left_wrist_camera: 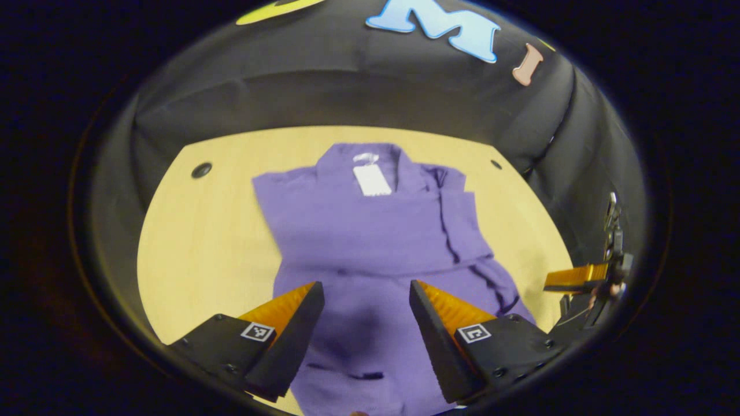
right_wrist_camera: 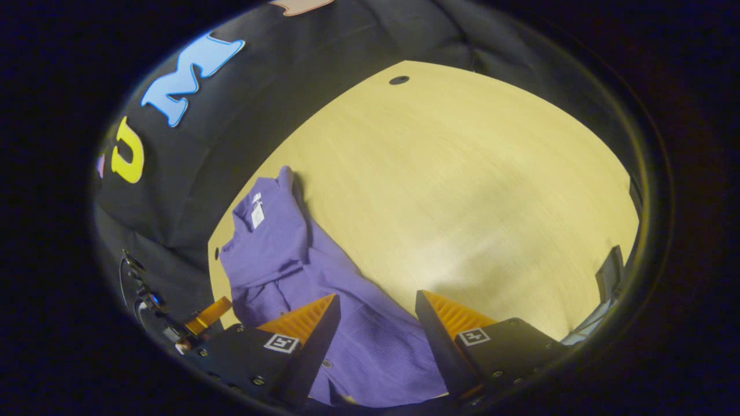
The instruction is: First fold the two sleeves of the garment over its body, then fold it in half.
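A purple garment (left_wrist_camera: 370, 231) lies flat on the yellow wooden table (left_wrist_camera: 196, 242), collar and white tag (left_wrist_camera: 372, 180) at the far end. Both sleeves lie folded across its body, one ending in a cuff (left_wrist_camera: 497, 283) at its right side. My left gripper (left_wrist_camera: 366, 294) hovers open over the lower part of the garment, nothing between its fingers. In the right gripper view the garment (right_wrist_camera: 289, 260) runs from the left down under my right gripper (right_wrist_camera: 376, 309), which stands open above the hem. The right gripper (left_wrist_camera: 578, 278) also shows at the right edge of the left gripper view.
Two round dark holes (left_wrist_camera: 201, 170) sit near the table's far corners. Black cloth walls the booth behind and at the sides. A wide stretch of bare table (right_wrist_camera: 462, 190) spreads to the right of the garment in the right gripper view. The left gripper (right_wrist_camera: 208, 315) shows low at the left.
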`<state>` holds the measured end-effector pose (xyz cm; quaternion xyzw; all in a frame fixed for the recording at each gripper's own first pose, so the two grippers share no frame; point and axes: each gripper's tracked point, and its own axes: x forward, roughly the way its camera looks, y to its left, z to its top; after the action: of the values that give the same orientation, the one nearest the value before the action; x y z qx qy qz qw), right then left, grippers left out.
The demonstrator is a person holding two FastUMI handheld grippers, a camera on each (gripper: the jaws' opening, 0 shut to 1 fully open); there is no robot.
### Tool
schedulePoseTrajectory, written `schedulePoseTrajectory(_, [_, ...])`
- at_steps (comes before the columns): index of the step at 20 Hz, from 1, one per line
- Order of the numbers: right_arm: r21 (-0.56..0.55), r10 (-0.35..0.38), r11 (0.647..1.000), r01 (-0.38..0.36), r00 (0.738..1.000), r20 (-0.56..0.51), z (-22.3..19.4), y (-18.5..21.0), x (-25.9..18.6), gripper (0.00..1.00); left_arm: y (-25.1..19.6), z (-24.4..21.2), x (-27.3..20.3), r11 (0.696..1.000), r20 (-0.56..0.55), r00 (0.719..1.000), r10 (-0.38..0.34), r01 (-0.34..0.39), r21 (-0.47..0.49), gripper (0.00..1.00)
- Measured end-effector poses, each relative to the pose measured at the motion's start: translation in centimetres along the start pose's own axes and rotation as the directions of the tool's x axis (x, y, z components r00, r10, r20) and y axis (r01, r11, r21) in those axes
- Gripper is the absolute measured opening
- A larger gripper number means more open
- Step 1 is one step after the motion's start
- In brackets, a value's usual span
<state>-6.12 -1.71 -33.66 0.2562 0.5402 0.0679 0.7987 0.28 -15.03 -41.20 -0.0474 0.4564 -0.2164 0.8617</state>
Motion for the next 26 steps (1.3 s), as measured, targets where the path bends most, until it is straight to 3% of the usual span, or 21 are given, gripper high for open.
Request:
schedulePoseTrajectory(4, [-0.089, -0.010, 0.996, 0.003, 0.997, -0.082, -2.8, -0.3, -0.1, 0.85, 2.5, -9.5, -3.4, 0.999, -0.079, 0.996, 0.050, -0.049, 0.011, 0.99])
schedulePoseTrajectory(5, [-0.117, -0.015, 0.993, 0.002, 0.994, -0.104, -3.6, -0.5, -0.2, 0.85, 2.4, -11.2, -4.3, 0.999, -0.093, 0.994, 0.050, -0.049, 0.012, 0.94])
schedulePoseTrajectory(8, [-0.199, -0.032, 0.980, -0.001, 0.986, -0.163, -5.9, -0.7, -0.7, 0.84, 2.2, -15.5, -6.8, 0.998, -0.118, 0.991, 0.065, -0.067, -0.010, 0.99])
schedulePoseTrajectory(9, [-0.228, -0.042, 0.974, -0.001, 0.982, -0.185, -7.1, -0.8, -1.1, 0.84, 2.0, -16.9, -7.4, 0.997, -0.129, 0.989, 0.071, -0.074, -0.020, 0.94])
schedulePoseTrajectory(10, [-0.256, -0.059, 0.967, 0.005, 0.977, -0.203, -8.1, -1.1, -1.4, 0.84, 1.8, -18.1, -7.9, 0.997, -0.142, 0.987, 0.072, -0.077, -0.027, 0.98])
schedulePoseTrajectory(11, [-0.283, -0.078, 0.959, 0.012, 0.972, -0.221, -9.1, -1.5, -1.5, 0.84, 1.5, -19.5, -8.4, 0.997, -0.161, 0.984, 0.072, -0.078, -0.030, 0.94])
schedulePoseTrajectory(14, [-0.375, -0.167, 0.925, 0.058, 0.950, -0.264, -11.6, -2.9, -1.8, 0.85, 1.6, -22.3, -9.6, 0.995, -0.208, 0.974, 0.091, -0.097, -0.017, 0.98])
schedulePoseTrajectory(15, [-0.411, -0.207, 0.908, 0.081, 0.939, -0.273, -12.2, -3.6, -1.8, 0.85, 1.8, -23.3, -9.8, 0.994, -0.235, 0.966, 0.103, -0.109, -0.013, 0.94])
schedulePoseTrajectory(18, [-0.498, -0.311, 0.855, 0.143, 0.911, -0.271, -12.9, -5.4, -2.0, 0.85, 3.2, -25.4, -10.1, 0.987, -0.310, 0.938, 0.156, -0.157, 0.021, 0.94])
schedulePoseTrajectory(19, [-0.514, -0.334, 0.844, 0.153, 0.901, -0.279, -13.2, -5.7, -2.1, 0.85, 3.5, -25.8, -9.9, 0.984, -0.334, 0.927, 0.173, -0.174, 0.029, 0.98])
schedulePoseTrajectory(23, [-0.587, -0.398, 0.792, 0.166, 0.870, -0.291, -14.5, -6.5, -1.3, 0.85, 3.6, -26.0, -9.1, 0.974, -0.418, 0.880, 0.227, -0.201, 0.107, 0.94])
schedulePoseTrajectory(24, [-0.624, -0.438, 0.760, 0.183, 0.853, -0.284, -14.5, -7.1, -1.5, 0.84, 3.6, -26.1, -9.2, 0.974, -0.447, 0.865, 0.228, -0.201, 0.107, 0.94])
schedulePoseTrajectory(25, [-0.637, -0.442, 0.748, 0.184, 0.855, -0.272, -14.3, -6.8, -1.4, 0.84, 3.6, -26.2, -9.2, 0.975, -0.471, 0.854, 0.222, -0.206, 0.086, 0.94])
schedulePoseTrajectory(26, [-0.645, -0.458, 0.742, 0.182, 0.840, -0.290, -14.7, -6.9, -1.3, 0.80, 3.6, -26.3, -9.3, 0.974, -0.501, 0.838, 0.218, -0.216, 0.064, 0.94])
